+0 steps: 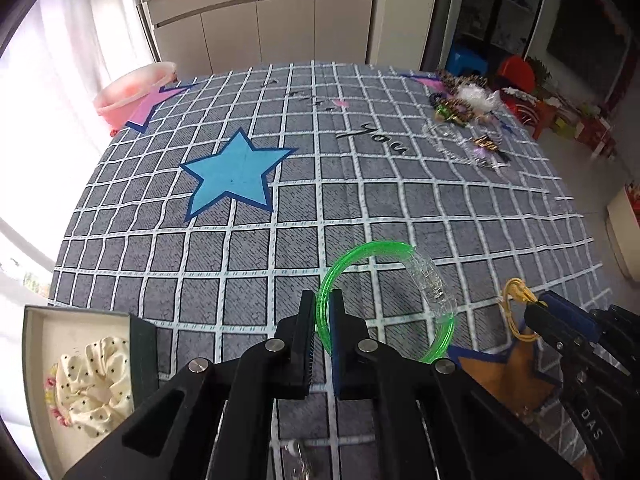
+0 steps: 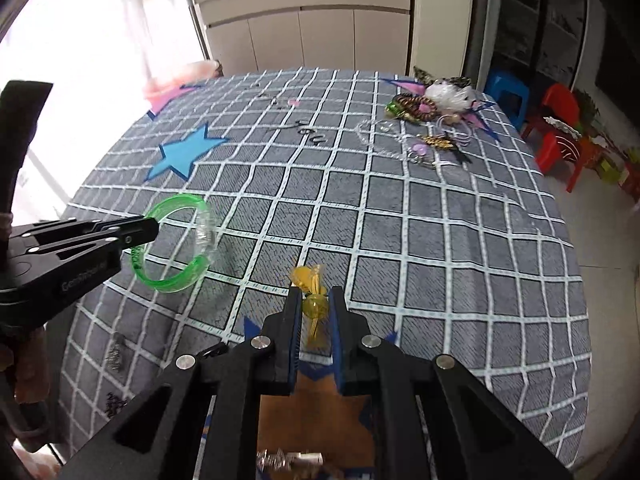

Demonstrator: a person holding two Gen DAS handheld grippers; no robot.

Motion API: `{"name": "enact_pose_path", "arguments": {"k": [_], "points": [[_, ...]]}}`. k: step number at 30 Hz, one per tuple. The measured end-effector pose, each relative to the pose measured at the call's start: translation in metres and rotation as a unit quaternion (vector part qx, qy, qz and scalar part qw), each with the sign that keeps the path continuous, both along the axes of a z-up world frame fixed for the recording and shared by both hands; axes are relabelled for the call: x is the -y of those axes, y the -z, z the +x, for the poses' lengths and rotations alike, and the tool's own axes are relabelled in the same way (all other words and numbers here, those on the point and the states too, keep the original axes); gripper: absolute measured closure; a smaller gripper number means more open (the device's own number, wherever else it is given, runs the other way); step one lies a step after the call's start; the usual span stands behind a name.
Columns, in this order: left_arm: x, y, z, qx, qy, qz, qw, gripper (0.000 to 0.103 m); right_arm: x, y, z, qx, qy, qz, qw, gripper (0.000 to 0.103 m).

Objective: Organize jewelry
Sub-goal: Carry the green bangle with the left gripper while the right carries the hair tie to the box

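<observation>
My left gripper [image 1: 322,300] is shut on a green and clear plastic bangle [image 1: 372,249] and holds it above the tablecloth; the bangle also shows in the right wrist view [image 2: 176,240], with the left gripper [image 2: 154,230] at its left. My right gripper [image 2: 316,294] is shut on a yellow hair tie with a bead [image 2: 314,306]; it shows at the right of the left wrist view [image 1: 536,304] with the yellow hair tie [image 1: 516,290]. An open jewelry box [image 1: 36,360] at lower left holds a cream dotted scrunchie [image 1: 94,388]. A pile of jewelry [image 2: 432,120] lies at the far right of the table.
The table wears a grey checked cloth [image 1: 360,200] with a blue star [image 1: 236,176]. A pink bowl [image 1: 132,88] stands at the far left corner. Small metal pieces [image 2: 116,356] lie near the front left edge. Red and blue chairs [image 2: 556,120] stand beyond the table's right side.
</observation>
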State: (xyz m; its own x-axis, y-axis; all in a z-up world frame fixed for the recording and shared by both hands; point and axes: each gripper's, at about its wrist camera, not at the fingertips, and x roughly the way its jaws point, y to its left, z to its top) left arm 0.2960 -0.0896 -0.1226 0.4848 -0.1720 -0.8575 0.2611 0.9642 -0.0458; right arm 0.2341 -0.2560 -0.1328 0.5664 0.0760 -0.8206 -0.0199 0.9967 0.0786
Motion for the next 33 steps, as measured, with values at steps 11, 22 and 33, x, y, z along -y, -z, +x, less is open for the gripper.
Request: {"name": "enact_pose_path", "arguments": {"k": [11, 22, 33], "points": [[-0.044, -0.043, -0.071, 0.03, -0.008, -0.045, 0.9985, 0.089, -0.006, -0.039, -0.044, 0.018, 0.005, 0.031, 0.999, 0.089], [-0.102, -0.054, -0.126, 0.045, -0.029, -0.054, 0.9971, 0.089, -0.063, -0.067, -0.087, 0.038, -0.027, 0.041, 0.998, 0.089], [-0.185, -0.051, -0.163, 0.068, -0.07, -0.04, 0.9945, 0.089, -0.145, -0.083, -0.105, 0.04, -0.092, 0.044, 0.994, 0.089]]}}
